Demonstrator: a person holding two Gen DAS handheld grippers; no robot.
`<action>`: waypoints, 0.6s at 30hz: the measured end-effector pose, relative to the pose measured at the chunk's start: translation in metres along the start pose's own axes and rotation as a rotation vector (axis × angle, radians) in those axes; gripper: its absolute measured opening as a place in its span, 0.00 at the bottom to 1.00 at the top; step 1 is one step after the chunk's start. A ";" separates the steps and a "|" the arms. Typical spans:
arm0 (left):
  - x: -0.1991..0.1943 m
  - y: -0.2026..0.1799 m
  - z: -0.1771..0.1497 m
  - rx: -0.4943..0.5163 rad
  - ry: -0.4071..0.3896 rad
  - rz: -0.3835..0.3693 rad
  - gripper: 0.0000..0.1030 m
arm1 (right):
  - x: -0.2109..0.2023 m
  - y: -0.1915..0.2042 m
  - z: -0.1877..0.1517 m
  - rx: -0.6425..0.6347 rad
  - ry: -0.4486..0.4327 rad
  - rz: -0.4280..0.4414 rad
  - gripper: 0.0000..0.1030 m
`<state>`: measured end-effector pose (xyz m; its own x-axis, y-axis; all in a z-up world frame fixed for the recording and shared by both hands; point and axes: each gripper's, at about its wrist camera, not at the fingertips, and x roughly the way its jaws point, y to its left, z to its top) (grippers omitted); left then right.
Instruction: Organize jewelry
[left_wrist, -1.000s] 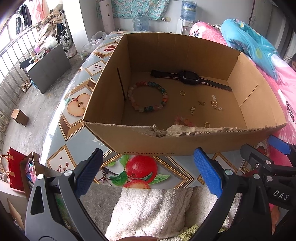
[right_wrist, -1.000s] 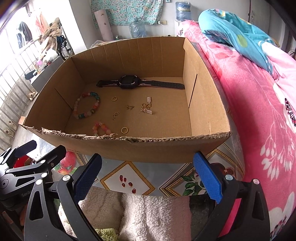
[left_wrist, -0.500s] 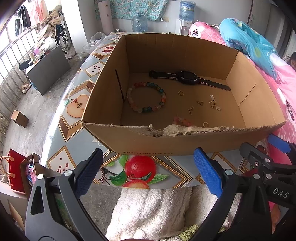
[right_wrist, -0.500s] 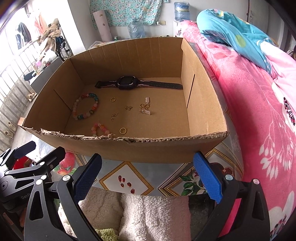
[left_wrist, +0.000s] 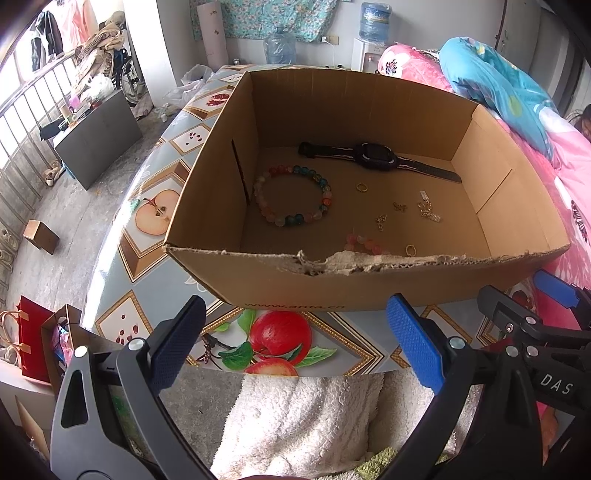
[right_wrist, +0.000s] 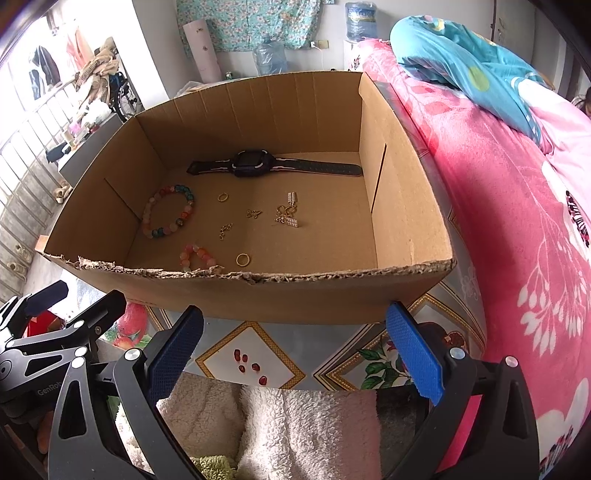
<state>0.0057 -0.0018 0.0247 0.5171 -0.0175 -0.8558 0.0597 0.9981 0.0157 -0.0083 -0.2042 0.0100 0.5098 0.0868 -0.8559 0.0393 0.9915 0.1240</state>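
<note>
Both my grippers, left (left_wrist: 295, 347) and right (right_wrist: 295, 349), gape empty before the box's (left_wrist: 369, 286) torn near wall; jewelry, probably rings (right_wrist: 242, 259), lies inside.

boxes: 1, cardboard box (right_wrist: 258, 291)
watches: 1, black watch (right_wrist: 255, 164)
bead bracelets: 2, large bracelet (right_wrist: 186, 212), small pink bracelet (right_wrist: 194, 254)
gold rings: 2, far ring (right_wrist: 222, 197), near ring (right_wrist: 242, 259)
small gold charms: 3, butterfly charm (right_wrist: 253, 213), chain charm (right_wrist: 225, 230), charm cluster (right_wrist: 288, 214)

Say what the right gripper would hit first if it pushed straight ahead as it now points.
Probably the cardboard box's torn near wall: the open right gripper sits outside the box, facing it. Depth is uncertain.
</note>
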 end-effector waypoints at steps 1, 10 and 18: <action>0.000 0.000 0.000 0.000 0.000 0.001 0.92 | 0.000 0.000 0.000 -0.001 0.000 0.000 0.94; 0.000 0.000 0.000 0.002 -0.001 0.005 0.92 | 0.001 0.000 0.000 0.003 0.005 0.002 0.94; 0.000 0.001 0.000 0.001 0.001 0.005 0.92 | 0.002 0.000 0.001 0.002 0.005 0.000 0.94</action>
<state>0.0054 -0.0011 0.0246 0.5169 -0.0126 -0.8559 0.0577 0.9981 0.0201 -0.0069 -0.2045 0.0089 0.5055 0.0871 -0.8584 0.0415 0.9913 0.1250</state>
